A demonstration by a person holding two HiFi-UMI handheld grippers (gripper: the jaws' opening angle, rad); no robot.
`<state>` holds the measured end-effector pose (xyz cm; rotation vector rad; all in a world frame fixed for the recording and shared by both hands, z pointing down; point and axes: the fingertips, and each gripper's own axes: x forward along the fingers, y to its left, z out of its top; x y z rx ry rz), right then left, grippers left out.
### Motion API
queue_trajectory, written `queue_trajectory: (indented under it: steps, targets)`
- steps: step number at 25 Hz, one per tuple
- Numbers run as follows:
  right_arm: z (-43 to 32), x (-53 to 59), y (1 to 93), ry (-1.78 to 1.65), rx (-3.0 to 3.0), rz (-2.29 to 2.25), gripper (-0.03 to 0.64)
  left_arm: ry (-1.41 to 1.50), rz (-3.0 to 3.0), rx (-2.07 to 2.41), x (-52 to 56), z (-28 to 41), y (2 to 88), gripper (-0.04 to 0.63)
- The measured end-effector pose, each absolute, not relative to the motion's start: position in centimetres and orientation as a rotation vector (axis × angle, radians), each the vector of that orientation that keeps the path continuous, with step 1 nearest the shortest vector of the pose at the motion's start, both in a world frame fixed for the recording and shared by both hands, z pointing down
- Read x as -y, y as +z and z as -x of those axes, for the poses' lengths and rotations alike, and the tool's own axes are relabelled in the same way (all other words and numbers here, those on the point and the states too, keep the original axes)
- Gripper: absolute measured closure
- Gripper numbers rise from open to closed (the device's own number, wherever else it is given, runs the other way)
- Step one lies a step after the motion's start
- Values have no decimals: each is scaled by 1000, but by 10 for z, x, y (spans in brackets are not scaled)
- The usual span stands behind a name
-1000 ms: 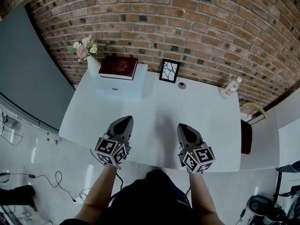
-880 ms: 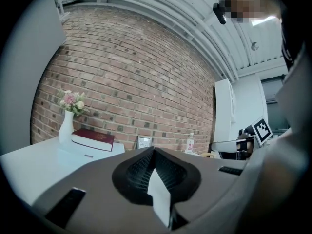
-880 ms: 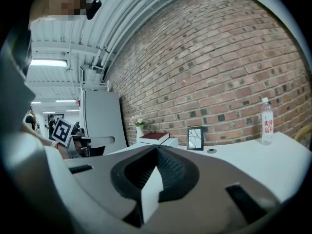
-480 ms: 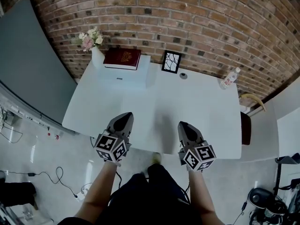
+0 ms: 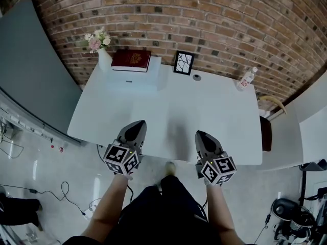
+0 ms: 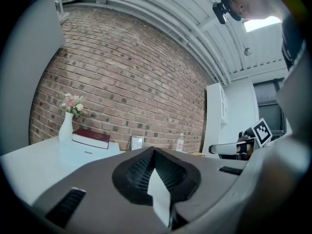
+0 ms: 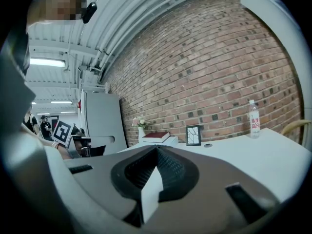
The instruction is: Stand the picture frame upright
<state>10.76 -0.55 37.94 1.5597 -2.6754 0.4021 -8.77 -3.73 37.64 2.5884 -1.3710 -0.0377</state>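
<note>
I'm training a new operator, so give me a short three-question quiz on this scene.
1. True or false: the picture frame lies flat on the white table.
2. The red book rests on: A a white box, B a plate, C a stool.
3. Fill in: the jaws of the left gripper and the right gripper are ____.
Key: 1 false, it stands upright; 2 A; 3 shut.
</note>
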Motion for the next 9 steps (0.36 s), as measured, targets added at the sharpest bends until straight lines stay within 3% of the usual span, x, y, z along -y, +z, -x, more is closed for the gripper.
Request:
queue_trajectory:
  steps: [9]
  targets:
    - [-99, -5, 379, 380, 2669, -1551, 614, -61, -2574, 1391, 29, 96, 374, 595]
